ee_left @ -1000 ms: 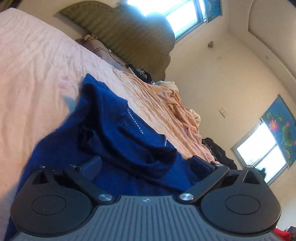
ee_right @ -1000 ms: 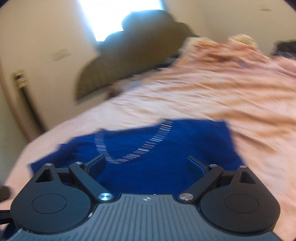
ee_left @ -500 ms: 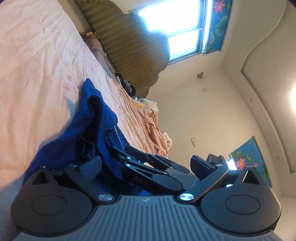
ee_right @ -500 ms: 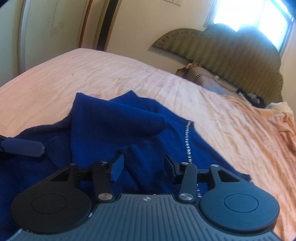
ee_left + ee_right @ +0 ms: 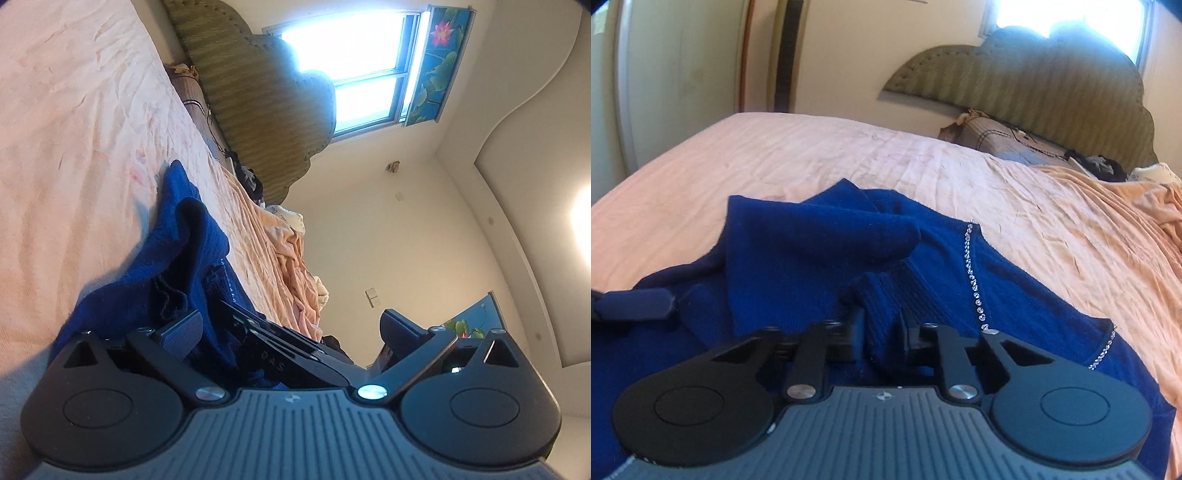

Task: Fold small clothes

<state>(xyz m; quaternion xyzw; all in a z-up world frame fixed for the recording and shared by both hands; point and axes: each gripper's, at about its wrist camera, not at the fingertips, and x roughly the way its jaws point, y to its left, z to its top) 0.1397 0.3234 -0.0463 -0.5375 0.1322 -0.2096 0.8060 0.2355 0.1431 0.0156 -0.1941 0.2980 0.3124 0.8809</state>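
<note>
A dark blue knitted sweater with a line of small rhinestones lies crumpled on the pink bedsheet. My right gripper is shut on a ribbed fold of the sweater, pinched between both fingers. In the left wrist view the blue sweater bunches up just ahead. My left gripper stands open, its left finger against the cloth. The right gripper's black linkage lies between the left gripper's fingers. One finger of the left gripper shows at the left edge of the right wrist view.
A green padded headboard and a brown pillow are at the far end of the bed. A rumpled peach blanket covers the bed's right side, with dark clothes beyond it. A door frame stands at the left.
My right gripper has swung over the sweater and gone from open to shut on a ribbed fold. The left wrist view has tilted up, and the right gripper now shows between its fingers.
</note>
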